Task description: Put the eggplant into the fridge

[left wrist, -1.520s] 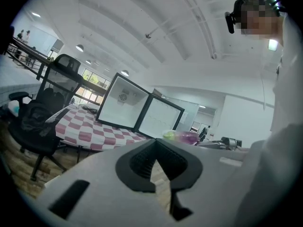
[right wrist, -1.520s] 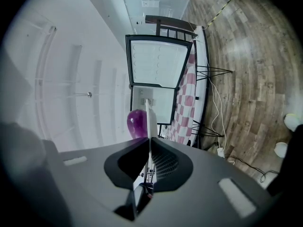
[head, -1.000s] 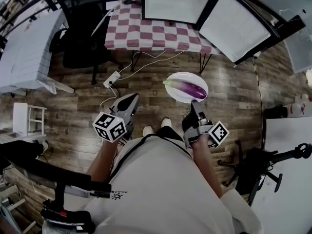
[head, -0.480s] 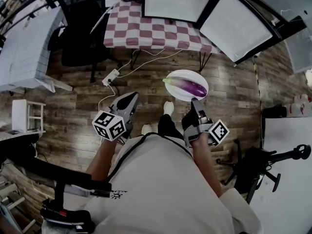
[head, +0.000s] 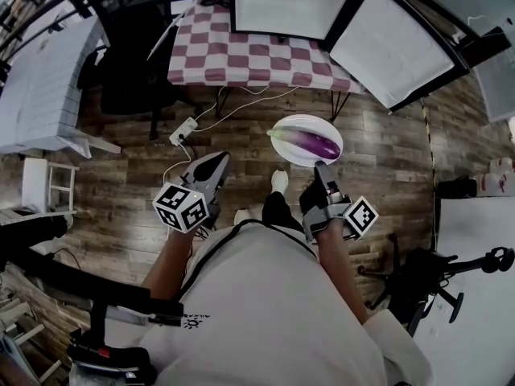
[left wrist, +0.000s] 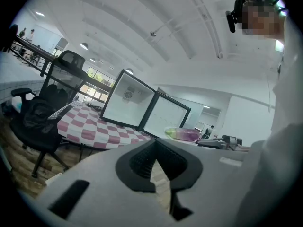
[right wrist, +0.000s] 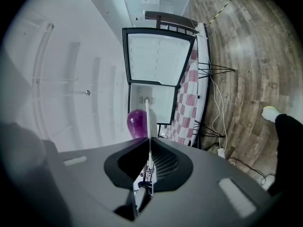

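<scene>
Now the eggplant [head: 310,143] lies on a white plate [head: 288,127] just right of centre in the head view, carried above the wooden floor [head: 121,175]. The right gripper [head: 320,167] is clenched on the plate's near rim, seen edge-on between its jaws in its own view. Since a second ago one shoe [head: 279,180] has stepped forward, toward the checkered table [head: 241,55] at the top, where the fridge [head: 282,2] stands with its door [head: 394,47] open. The approach seems under way, the placing not yet begun. The left gripper [head: 216,161], left of centre, is closed on nothing.
</scene>
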`<state>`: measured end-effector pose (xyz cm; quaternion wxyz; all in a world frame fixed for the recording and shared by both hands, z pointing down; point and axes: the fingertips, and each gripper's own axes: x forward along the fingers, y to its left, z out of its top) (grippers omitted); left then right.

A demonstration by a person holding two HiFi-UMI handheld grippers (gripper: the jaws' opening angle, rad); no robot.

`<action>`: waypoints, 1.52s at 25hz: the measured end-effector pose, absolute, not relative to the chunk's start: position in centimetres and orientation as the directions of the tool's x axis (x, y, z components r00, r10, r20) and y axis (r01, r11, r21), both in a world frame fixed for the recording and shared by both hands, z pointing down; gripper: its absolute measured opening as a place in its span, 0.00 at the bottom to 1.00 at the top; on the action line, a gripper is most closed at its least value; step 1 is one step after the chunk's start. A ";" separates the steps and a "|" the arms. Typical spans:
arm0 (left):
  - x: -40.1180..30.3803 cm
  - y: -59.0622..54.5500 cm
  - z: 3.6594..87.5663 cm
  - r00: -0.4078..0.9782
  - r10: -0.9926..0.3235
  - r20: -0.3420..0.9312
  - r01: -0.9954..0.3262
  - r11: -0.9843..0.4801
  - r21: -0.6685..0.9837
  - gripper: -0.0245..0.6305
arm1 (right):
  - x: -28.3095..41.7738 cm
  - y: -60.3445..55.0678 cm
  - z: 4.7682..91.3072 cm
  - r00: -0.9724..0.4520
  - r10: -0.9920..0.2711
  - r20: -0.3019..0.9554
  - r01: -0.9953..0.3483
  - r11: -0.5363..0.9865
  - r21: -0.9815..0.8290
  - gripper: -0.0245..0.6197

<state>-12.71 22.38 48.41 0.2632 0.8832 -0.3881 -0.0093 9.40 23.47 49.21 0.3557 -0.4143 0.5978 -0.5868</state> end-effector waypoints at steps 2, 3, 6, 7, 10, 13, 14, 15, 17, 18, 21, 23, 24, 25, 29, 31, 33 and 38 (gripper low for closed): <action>-12.2 21.5 48.5 0.698 -0.691 0.190 -0.682 -0.559 0.472 0.05 | 9.7 22.5 49.2 -0.409 -0.910 0.059 -0.078 -0.030 -0.997 0.07; -11.9 21.0 48.6 0.697 -0.691 0.191 -0.682 -0.558 0.472 0.05 | 9.8 21.9 49.3 -0.412 -0.909 0.059 -0.078 -0.030 -0.997 0.07; -11.2 19.3 48.7 0.698 -0.689 0.196 -0.683 -0.558 0.472 0.05 | 10.4 20.2 49.4 -0.415 -0.908 0.062 -0.076 -0.034 -0.997 0.07; -11.0 18.6 48.6 0.698 -0.688 0.197 -0.683 -0.558 0.471 0.05 | 10.6 19.5 49.5 -0.414 -0.908 0.063 -0.074 -0.035 -0.997 0.07; -10.1 16.2 48.2 0.699 -0.687 0.198 -0.683 -0.561 0.467 0.05 | 11.4 17.3 49.4 -0.414 -0.908 0.061 -0.069 -0.036 -0.997 0.07; -9.1 14.0 48.0 0.700 -0.686 0.200 -0.685 -0.564 0.462 0.05 | 12.2 15.1 49.2 -0.420 -0.906 0.058 -0.064 -0.034 -0.997 0.07; -8.7 13.2 47.9 0.699 -0.686 0.201 -0.685 -0.564 0.460 0.05 | 12.5 14.4 49.2 -0.421 -0.905 0.057 -0.062 -0.034 -0.997 0.07; -8.3 12.5 47.8 0.698 -0.687 0.200 -0.687 -0.564 0.459 0.05 | 12.8 13.7 49.2 -0.424 -0.904 0.057 -0.060 -0.035 -0.998 0.07; -7.6 11.0 47.5 0.695 -0.691 0.197 -0.690 -0.563 0.455 0.05 | 13.4 12.1 49.2 -0.430 -0.901 0.057 -0.055 -0.037 -0.998 0.07; -7.2 10.3 47.3 0.692 -0.694 0.196 -0.692 -0.562 0.454 0.05 | 13.7 11.3 49.2 -0.433 -0.900 0.057 -0.053 -0.038 -0.998 0.07; -6.1 8.1 46.9 0.682 -0.704 0.197 -0.701 -0.552 0.451 0.05 | 14.8 8.9 49.1 -0.447 -0.893 0.059 -0.052 -0.040 -0.998 0.07; -5.5 6.7 46.8 0.672 -0.713 0.198 -0.709 -0.544 0.449 0.05 | 15.4 7.3 49.1 -0.463 -0.884 0.058 -0.056 -0.036 -0.998 0.07; -5.1 6.0 46.7 0.668 -0.718 0.198 -0.713 -0.540 0.448 0.05 | 15.6 6.4 49.0 -0.472 -0.880 0.057 -0.057 -0.034 -0.998 0.07; -4.8 5.3 46.6 0.664 -0.721 0.198 -0.716 -0.536 0.446 0.05 | 15.9 5.6 48.9 -0.480 -0.876 0.056 -0.058 -0.032 -0.998 0.07; -2.9 2.6 46.3 0.653 -0.732 0.197 -0.726 -0.529 0.439 0.05 | 17.4 2.3 48.8 -0.505 -0.861 0.054 -0.064 -0.025 -0.998 0.07; -2.0 1.1 46.0 0.648 -0.737 0.194 -0.730 -0.528 0.434 0.05 | 18.1 0.9 48.6 -0.516 -0.855 0.051 -0.065 -0.021 -0.998 0.07; -1.1 -0.2 45.8 0.642 -0.743 0.192 -0.735 -0.524 0.430 0.05 | 18.8 -0.4 48.7 -0.528 -0.848 0.053 -0.066 -0.022 -0.998 0.07; 0.8 -2.7 46.1 0.622 -0.756 0.205 -0.752 -0.503 0.427 0.05 | 20.6 -3.5 49.4 -0.554 -0.830 0.061 -0.062 -0.031 -0.998 0.07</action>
